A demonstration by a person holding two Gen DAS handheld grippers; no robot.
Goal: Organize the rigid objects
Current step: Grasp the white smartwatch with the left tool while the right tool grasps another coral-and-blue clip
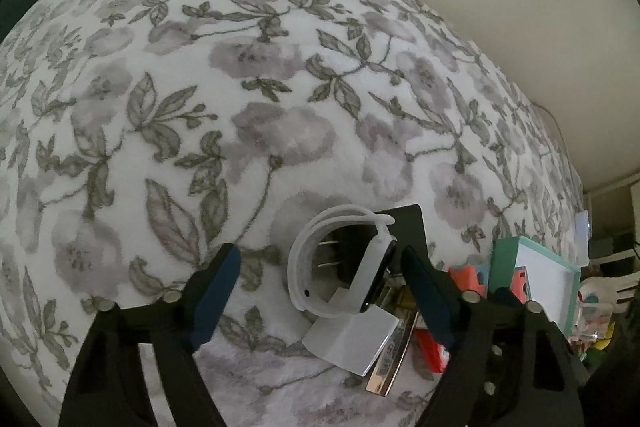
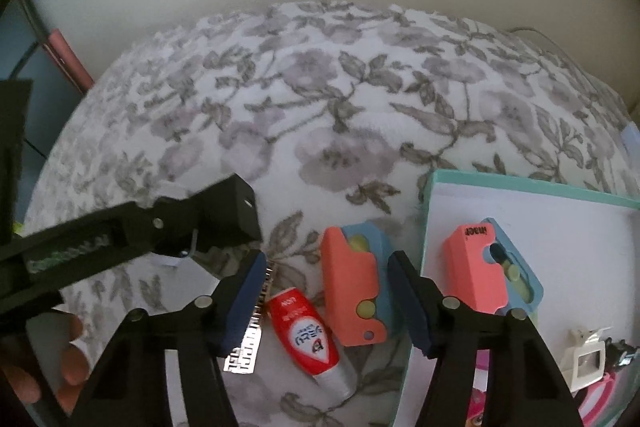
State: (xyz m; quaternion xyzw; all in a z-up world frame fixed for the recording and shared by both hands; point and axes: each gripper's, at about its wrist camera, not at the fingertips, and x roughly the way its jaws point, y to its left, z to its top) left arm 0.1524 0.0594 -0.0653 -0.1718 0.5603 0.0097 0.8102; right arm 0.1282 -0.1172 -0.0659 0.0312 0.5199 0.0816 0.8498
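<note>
On the soft floral bed (image 1: 248,99), the tall white watch stand (image 1: 352,291) at lower centre of the left wrist view looks liable to tip if a jaw nudges it. The left gripper (image 1: 320,291) has its jaws wide apart around the stand, gripping nothing. In the right wrist view, the right gripper (image 2: 326,295) also gapes empty over the coral-and-blue toy (image 2: 352,287) and red tube (image 2: 304,339); the teal box (image 2: 532,187) waits at right.
</note>
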